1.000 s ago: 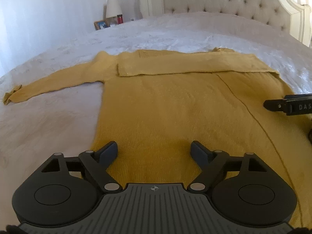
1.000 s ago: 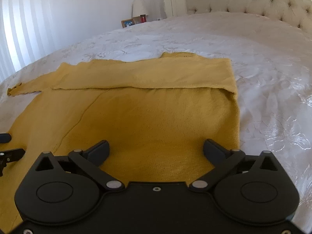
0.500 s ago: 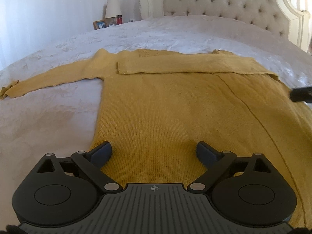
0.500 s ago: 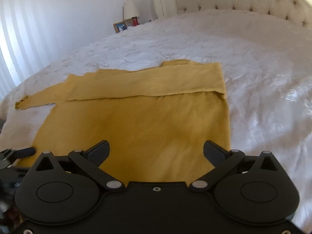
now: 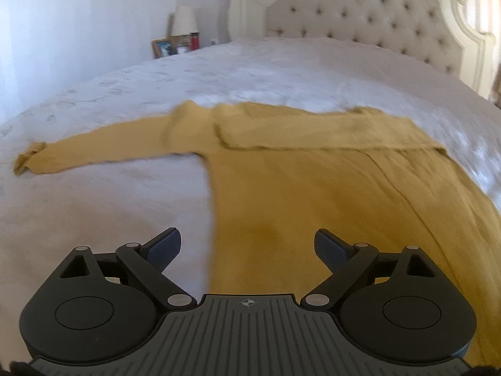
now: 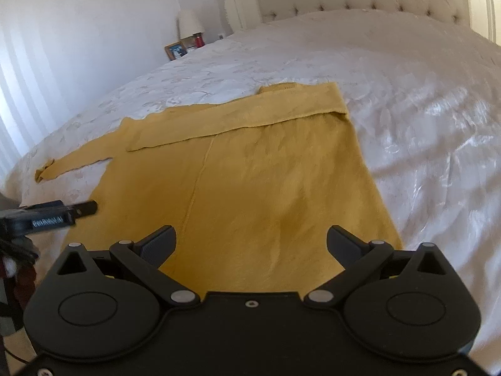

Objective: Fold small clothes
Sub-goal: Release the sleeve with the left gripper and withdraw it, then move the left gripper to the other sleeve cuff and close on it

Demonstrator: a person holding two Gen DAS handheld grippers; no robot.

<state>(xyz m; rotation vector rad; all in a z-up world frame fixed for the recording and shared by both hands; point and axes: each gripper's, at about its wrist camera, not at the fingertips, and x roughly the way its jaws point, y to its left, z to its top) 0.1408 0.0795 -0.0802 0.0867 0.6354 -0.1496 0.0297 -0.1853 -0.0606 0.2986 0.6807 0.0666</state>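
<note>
A mustard yellow knit sweater [image 5: 313,188] lies flat on the white bed; it also shows in the right wrist view [image 6: 266,181]. Its right side and right sleeve are folded over across the chest [image 6: 238,116]. Its left sleeve [image 5: 103,150] stretches out to the left, with its cuff [image 6: 43,172] near the bed's edge. My left gripper [image 5: 247,247] is open and empty above the sweater's lower left edge. My right gripper [image 6: 250,244] is open and empty above the hem. The left gripper's fingers [image 6: 78,208] show at the left of the right wrist view.
The white quilted bedspread [image 6: 422,109] spreads to the right and behind the sweater. A tufted headboard [image 5: 360,15] stands at the back. A nightstand with a lamp [image 5: 184,22], picture frames [image 5: 162,47] and a red candle is at the far left.
Both grippers have drawn back and up from the sweater. The left gripper has shifted left, toward the sweater's left edge. Both stay open and empty.
</note>
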